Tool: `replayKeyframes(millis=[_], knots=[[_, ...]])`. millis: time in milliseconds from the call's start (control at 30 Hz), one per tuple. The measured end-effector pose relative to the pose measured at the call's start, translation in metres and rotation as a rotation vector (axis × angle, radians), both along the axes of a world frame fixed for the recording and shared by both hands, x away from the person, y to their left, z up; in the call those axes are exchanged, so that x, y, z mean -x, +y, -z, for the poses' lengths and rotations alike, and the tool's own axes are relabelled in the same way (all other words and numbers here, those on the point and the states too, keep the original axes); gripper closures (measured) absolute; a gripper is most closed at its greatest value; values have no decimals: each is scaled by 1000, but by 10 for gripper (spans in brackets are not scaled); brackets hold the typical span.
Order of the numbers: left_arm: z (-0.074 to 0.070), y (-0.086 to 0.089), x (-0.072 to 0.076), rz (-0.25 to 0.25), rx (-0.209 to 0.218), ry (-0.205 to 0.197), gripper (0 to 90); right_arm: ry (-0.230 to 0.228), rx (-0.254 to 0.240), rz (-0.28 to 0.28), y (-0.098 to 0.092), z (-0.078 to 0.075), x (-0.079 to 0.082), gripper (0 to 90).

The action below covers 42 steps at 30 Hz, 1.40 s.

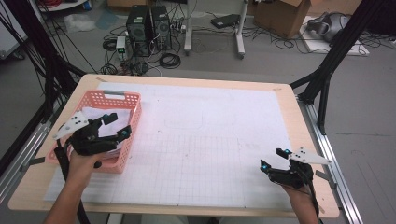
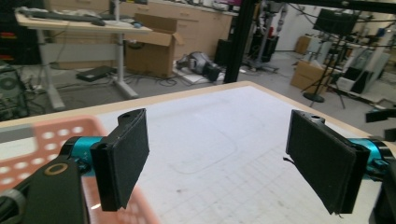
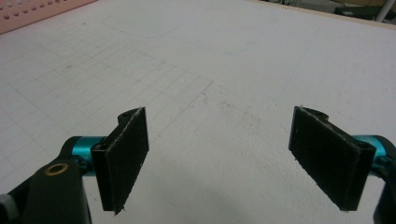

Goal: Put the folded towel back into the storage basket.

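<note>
Pink plastic makes up the one basket [image 1: 132, 122] on the counter [image 1: 285, 100], and it is the landmark for everything else. It sits at the counter's left side, on the left edge of a single white gridded sheet [image 1: 210, 140] that covers most of the top. Inside the basket lies something white [image 1: 95, 114], folded or crumpled; what it is cannot be told.

Two hand-held grippers are in play, one per hand. The left hand-held gripper [image 1: 117, 126] hangs over the basket's near half, its tips above the basket's right wall, with the white stuff just behind and below it. Its jaws stand wide apart and hold nothing: in the left gripper view the two black pads [image 2: 123, 154] frame bare sheet, with the basket's pink rim [image 2: 46, 140] low at the left beside the left pad. No earlier look is at hand to compare.

The right hand-held gripper [image 1: 273, 158] is well apart from the basket, near the counter's right front corner, low over the sheet. It too is released, jaws spread, nothing between the pads [image 3: 126, 154]; in the right gripper view a strip of the basket [image 3: 37, 11] shows far off at the top left.

Beyond the counter, away from the basket, the floor [image 1: 271, 51] carries two black computer towers [image 1: 149, 28] and cardboard boxes [image 1: 285, 16].
</note>
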<state>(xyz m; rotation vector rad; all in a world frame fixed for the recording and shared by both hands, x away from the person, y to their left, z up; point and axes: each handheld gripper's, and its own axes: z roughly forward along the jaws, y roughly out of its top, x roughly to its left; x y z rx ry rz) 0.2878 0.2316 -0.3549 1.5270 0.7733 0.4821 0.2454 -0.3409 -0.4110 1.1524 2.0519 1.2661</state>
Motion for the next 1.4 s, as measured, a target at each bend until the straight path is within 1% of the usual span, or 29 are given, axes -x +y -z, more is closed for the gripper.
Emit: replayKeyframes(millis=[67,100,133,167,233,267,367,467,533,600,633,667,900,1033,1167,1233,1400], knots=[[2,-10,2,10,-4,-2,217,-1,-5,2,-1,0,1,188],[2,-10,2,10,-4,-2,217,-1,-8,3,-2,0,1,188],[3,-15,2,18,-3,-2,217,-1,-8,3,-2,0,1,188],[5,-24,2,32,-5,-6,217,-3,-9,3,-3,0,1,188],[8,-34,2,49,-2,-7,218,-7,-3,0,-5,0,1,188],[9,-38,1,54,-6,-6,219,0,-7,3,-5,0,2,188],[12,-51,0,75,-11,-2,220,-8,-6,4,-8,0,4,188],[15,-60,0,90,-11,0,220,-13,-4,12,-10,-1,6,188],[16,-63,1,94,-10,0,221,-15,-4,20,-11,-1,7,188],[21,-70,2,105,-4,2,221,-21,9,26,-11,-2,8,188],[23,-72,3,110,-10,0,221,-27,10,25,-12,-2,9,188],[25,-75,4,118,-15,8,221,-29,10,26,-12,-2,10,187],[34,-86,9,140,-49,16,222,-45,13,25,-10,-3,12,187],[36,-87,11,139,-41,22,222,-42,13,24,-8,-3,14,188],[36,-88,12,142,-48,21,222,-44,19,23,-8,-3,14,187],[37,-89,12,144,-45,23,222,-48,20,21,-7,-3,14,188],[39,-92,12,152,-49,31,223,-39,17,21,-7,-3,14,188]])
